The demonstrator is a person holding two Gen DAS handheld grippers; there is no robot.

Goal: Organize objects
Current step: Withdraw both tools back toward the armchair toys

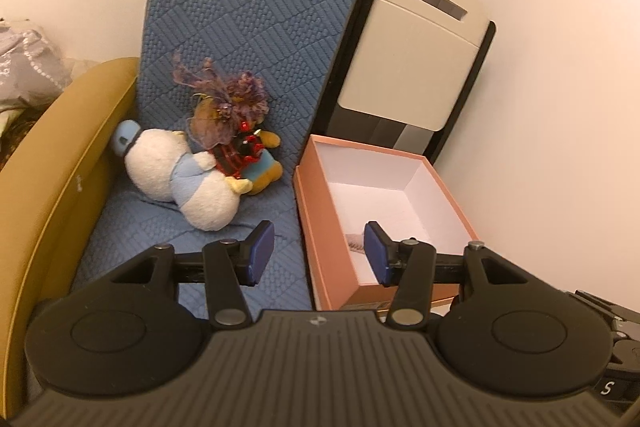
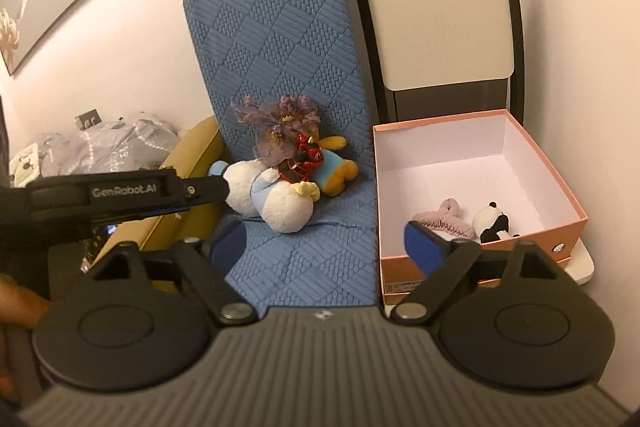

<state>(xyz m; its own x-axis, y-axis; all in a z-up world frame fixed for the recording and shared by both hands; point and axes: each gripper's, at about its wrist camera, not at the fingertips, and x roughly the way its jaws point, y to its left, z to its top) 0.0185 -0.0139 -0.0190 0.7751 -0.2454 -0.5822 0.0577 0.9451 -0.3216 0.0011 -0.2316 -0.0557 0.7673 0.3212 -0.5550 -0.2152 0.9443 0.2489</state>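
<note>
Left wrist view first: the left gripper (image 1: pixel 318 253) has its blue fingers (image 1: pixel 260 253) spread wide with nothing between them, hovering over the front of the blue quilted seat cushion (image 1: pixel 256 27), right where it meets the pink box (image 1: pixel 320 223). The white duck plush (image 1: pixel 180 175) is lying on its side on the cushion, long axis running from back-left to front-right, blue-capped head tucked against the mustard armrest (image 1: pixel 60 163) and its rounded bottom end pointing toward the camera. Pressed against its back is a yellow bear plush (image 1: pixel 266 157) with red beads (image 1: pixel 236 155) draped over it and a purple mesh flower thing (image 1: pixel 228 95) on top. The box sits open just beside the cushion, with only a sliver of something pinkish showing at its near inside edge. Behind it a cream folding chair (image 1: pixel 404 59) leans on the wall.

Right wrist view: the right gripper (image 2: pixel 324 251) is also wide open and empty, hanging over the cushion's front edge. From here you can see inside the box (image 2: pixel 560 211): a small panda plush (image 2: pixel 492 223) near the front wall, touching a pink scrunchie (image 2: pixel 444 217) on its left. The duck (image 2: pixel 272 199) and bear pile sits mid-cushion, well apart from the box. The other gripper's black body (image 2: pixel 120 195) pokes in from the left, its tip overlapping the duck's head; can't tell if it's touching.
</note>
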